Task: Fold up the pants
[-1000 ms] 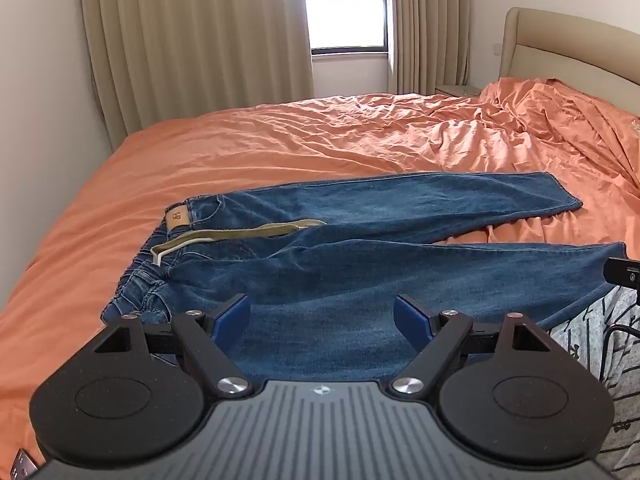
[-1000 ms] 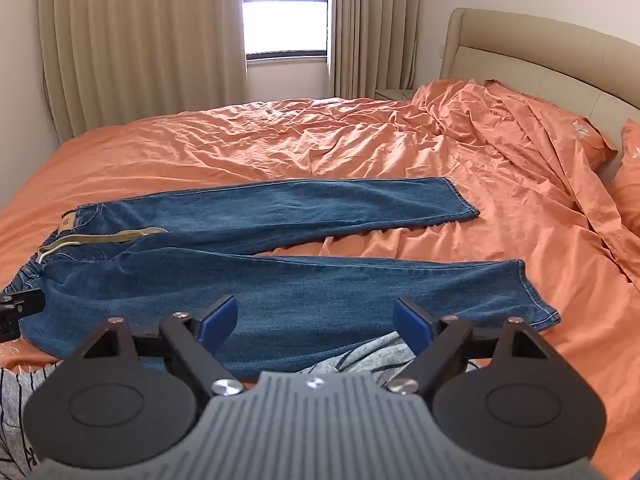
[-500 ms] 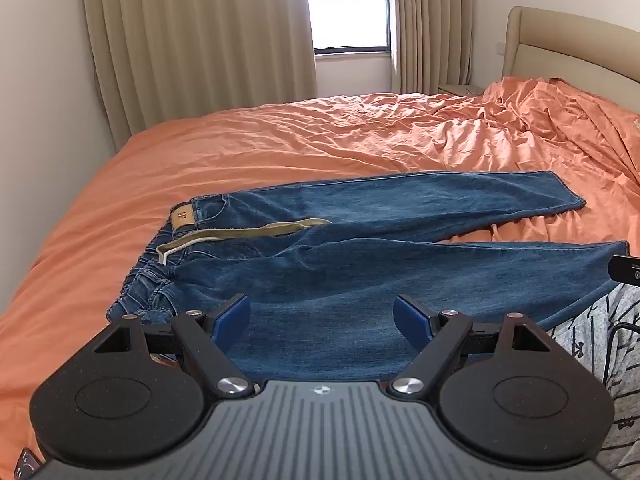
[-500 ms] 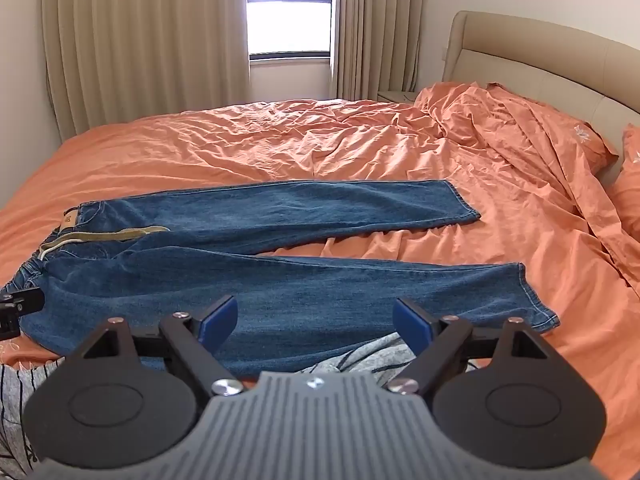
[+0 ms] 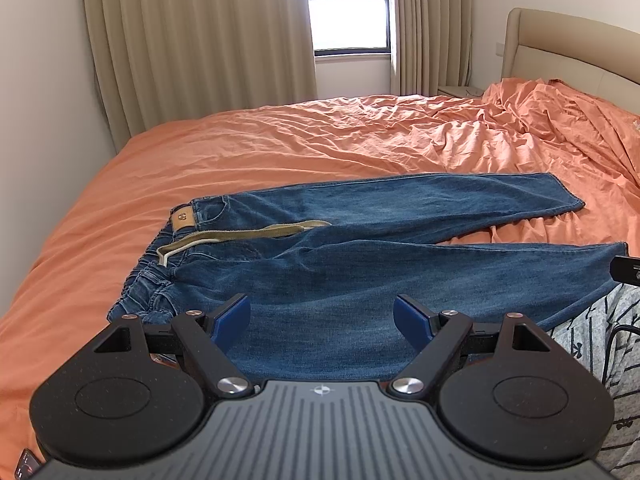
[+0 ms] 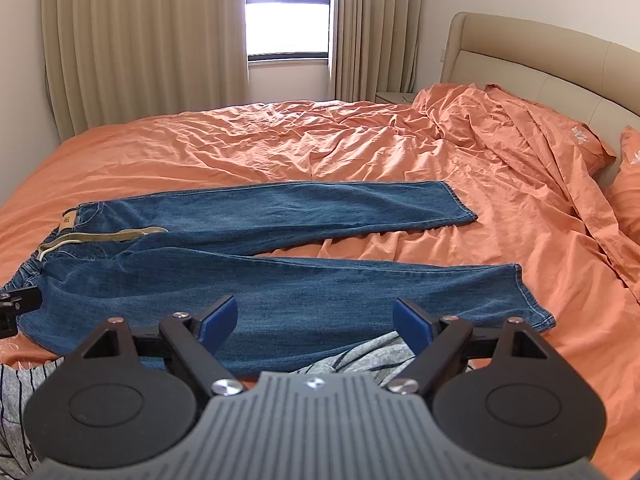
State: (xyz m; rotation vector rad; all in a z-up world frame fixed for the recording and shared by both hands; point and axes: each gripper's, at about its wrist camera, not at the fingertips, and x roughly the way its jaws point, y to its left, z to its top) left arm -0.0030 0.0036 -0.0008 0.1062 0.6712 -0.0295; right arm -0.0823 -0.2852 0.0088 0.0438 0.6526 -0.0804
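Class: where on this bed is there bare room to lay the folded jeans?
Bare sheet lies between the jeans and the curtains. A narrow wedge separates the legs. Crowded: the rumpled duvet by the headboard, grey cloth at the near edge.

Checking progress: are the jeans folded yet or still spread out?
Spread out: the jeans lie flat on the bed, both legs apart in a V, nothing doubled over.

Left tongs (image 5: 322, 322) spread wide, nothing between the blue pads (image 5: 232, 317). Beyond them, blue jeans (image 5: 360, 264) flat on the orange bed (image 5: 280, 148), waistband (image 5: 176, 240) ahead-left, both legs running right. Grey patterned garment (image 5: 600, 340) just right.
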